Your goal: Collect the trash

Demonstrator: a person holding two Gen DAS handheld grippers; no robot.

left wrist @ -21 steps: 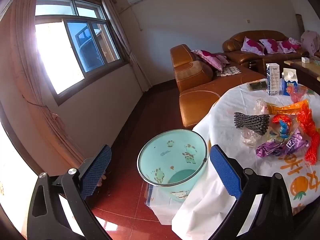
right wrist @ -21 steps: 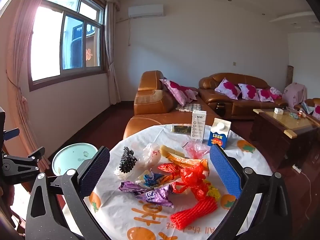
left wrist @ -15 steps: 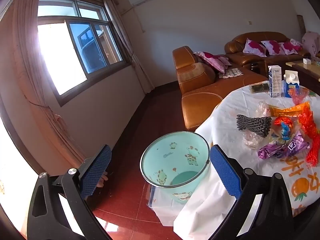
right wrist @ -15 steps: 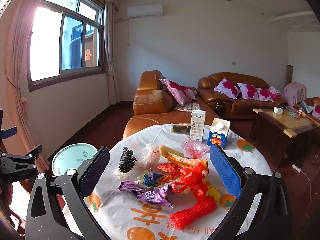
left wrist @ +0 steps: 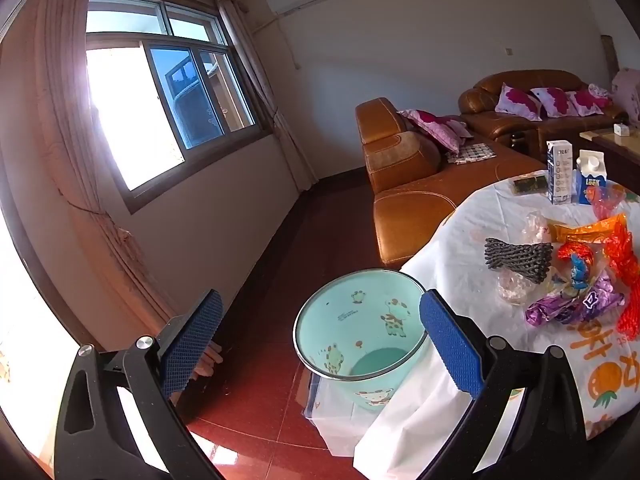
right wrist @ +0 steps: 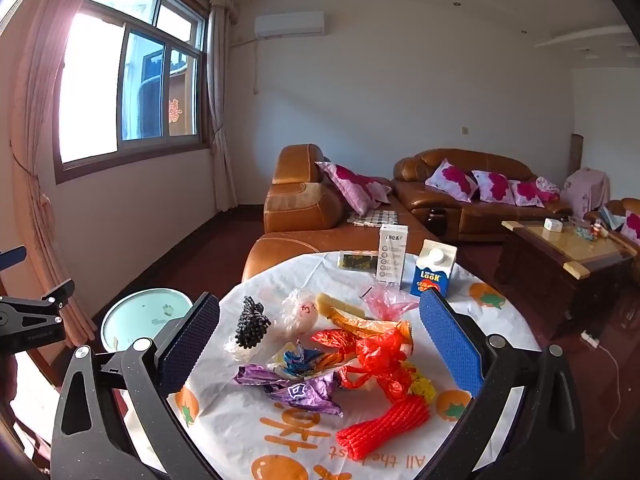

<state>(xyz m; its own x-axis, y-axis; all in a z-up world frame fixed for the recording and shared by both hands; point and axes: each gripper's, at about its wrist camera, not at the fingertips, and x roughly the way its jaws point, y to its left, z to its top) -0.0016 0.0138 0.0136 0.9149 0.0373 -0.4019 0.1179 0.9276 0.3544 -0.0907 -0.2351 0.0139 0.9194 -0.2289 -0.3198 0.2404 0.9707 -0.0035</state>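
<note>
In the left wrist view, the left gripper (left wrist: pixel 320 336) is held with its jaws wide apart and nothing is gripped between them. To its left, a curtain (left wrist: pixel 72 128) and a window (left wrist: pixel 160 112) are seen. Just ahead of and between its fingers, a pale green bin (left wrist: pixel 360 332) stands on the red floor (left wrist: pixel 248 408), tucked against the edge of the table (left wrist: pixel 460 248). Ahead and to the right of this gripper, trash lies on the white tablecloth: a black net (left wrist: pixel 516 258), a purple wrapper (left wrist: pixel 572 306) and red netting (left wrist: pixel 624 264). Further off to the right, two cartons (left wrist: pixel 576 176) stand upright.

In the right wrist view, the right gripper (right wrist: pixel 320 336) is also held fully spread, with nothing clamped. At the far left edge, part of the left gripper is visible, and the bin (right wrist: pixel 144 314) is seen just beyond the left finger. Between and ahead of the fingers, the trash is heaped on the table (right wrist: pixel 232 420): the black net (right wrist: pixel 252 322) to the left, a clear bag (right wrist: pixel 300 312) beside it, the purple wrapper (right wrist: pixel 300 390) near the middle, a red bag (right wrist: pixel 380 356) to the right of it, and a red foam net (right wrist: pixel 384 426) nearest the gripper. Beyond the heap, a white carton (right wrist: pixel 393 254) and a blue-and-white carton (right wrist: pixel 432 268) stand side by side. A brown sofa (right wrist: pixel 320 208) lies behind the table.
</note>
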